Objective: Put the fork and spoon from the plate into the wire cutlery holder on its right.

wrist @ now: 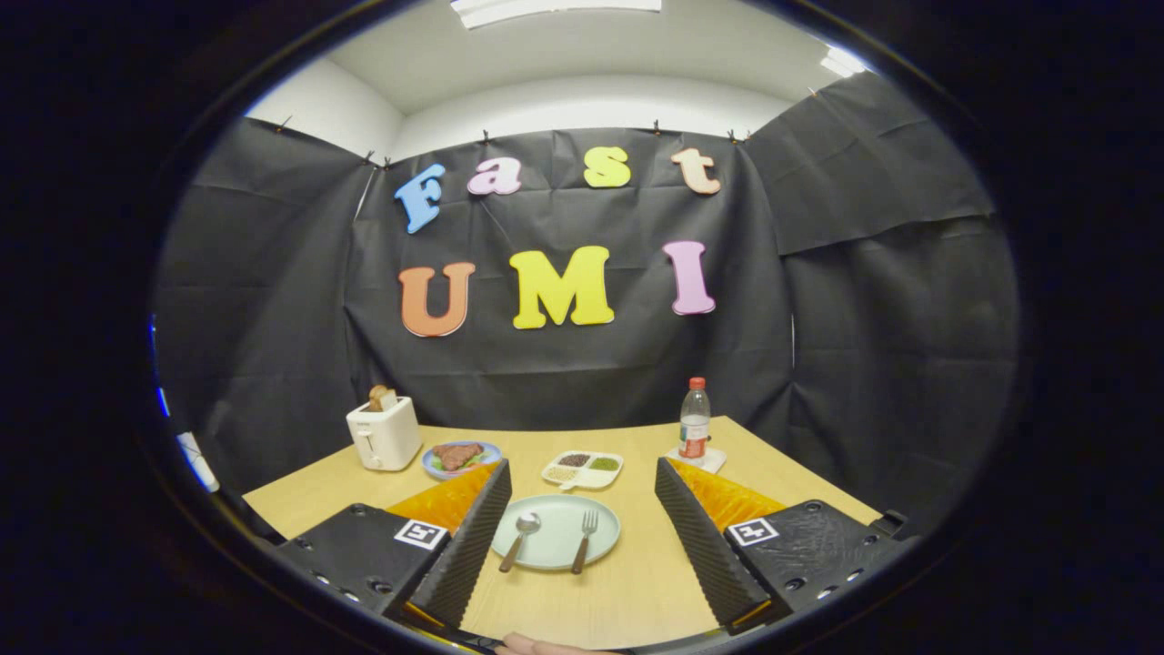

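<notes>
We hold the tongs [582, 537] spread wide above the near part of the wooden worktop [637, 591], gripping nothing. Their two ribbed black fingers [473, 541] stand well apart, one on each side of the pale green plate [556, 555], and touch neither the plate nor the cutlery on it.

The plate lies flat on the worktop between the fingers, closer to the left one, whose inner face overlaps the plate's left rim in our view. On the plate lie the spoon [520, 539] and the fork [585, 539], side by side and apart from each other, the spoon to the left and the fork to the right. Both have their heads pointing away from us and their dark handles running toward us, the handle ends reaching over the plate's near rim.

Beyond the plate, toward the back of the worktop, sits a small white divided dish [582, 470] with differently coloured fillings in its compartments. To its left is a blue plate [460, 458] carrying food, and further left a white toaster [384, 435] with a slice of bread standing up out of its slot. To the right, near the far corner, a clear bottle [695, 423] with a red cap stands upright on a small white coaster [698, 459].

At the nearest edge, between the finger bases, a bit of a hand [536, 646] is in sight.
</notes>
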The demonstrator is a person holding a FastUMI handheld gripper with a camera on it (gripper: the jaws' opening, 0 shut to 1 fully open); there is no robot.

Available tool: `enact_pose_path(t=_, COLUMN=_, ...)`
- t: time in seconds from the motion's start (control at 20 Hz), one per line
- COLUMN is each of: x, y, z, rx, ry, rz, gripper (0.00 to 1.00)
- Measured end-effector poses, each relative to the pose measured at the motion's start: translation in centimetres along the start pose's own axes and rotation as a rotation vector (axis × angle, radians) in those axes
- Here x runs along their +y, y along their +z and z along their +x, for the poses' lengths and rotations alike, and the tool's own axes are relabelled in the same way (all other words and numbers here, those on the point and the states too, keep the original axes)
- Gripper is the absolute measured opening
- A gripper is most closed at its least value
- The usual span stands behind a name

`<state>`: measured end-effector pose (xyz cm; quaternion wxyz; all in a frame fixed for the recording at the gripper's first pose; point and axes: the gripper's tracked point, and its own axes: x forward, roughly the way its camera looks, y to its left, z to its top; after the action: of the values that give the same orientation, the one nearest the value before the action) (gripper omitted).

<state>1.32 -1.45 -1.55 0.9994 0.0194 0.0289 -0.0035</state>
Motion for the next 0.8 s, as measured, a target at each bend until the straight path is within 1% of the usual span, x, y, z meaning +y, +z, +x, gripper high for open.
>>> enact_pose_path(t=0.15, x=-0.1, y=-0.8, z=1.8, rx=0.039, ry=0.003, rz=-0.01, gripper=0.96)
enact_pose_path(t=0.25, x=0.0, y=-1.9, z=3.6, rx=0.096, ry=0.009, rz=-0.011, gripper=0.96)
enact_pose_path(t=0.45, x=0.9, y=-4.8, z=8.2, rx=0.244, ry=0.027, rz=-0.046, gripper=0.96)
enact_pose_path(t=0.7, x=1.8, y=-9.8, z=13.5, rx=0.468, ry=0.046, rz=-0.077, gripper=0.96)
enact_pose_path(t=0.8, x=1.8, y=-12.0, z=15.1, rx=0.559, ry=0.039, rz=-0.071, gripper=0.93)
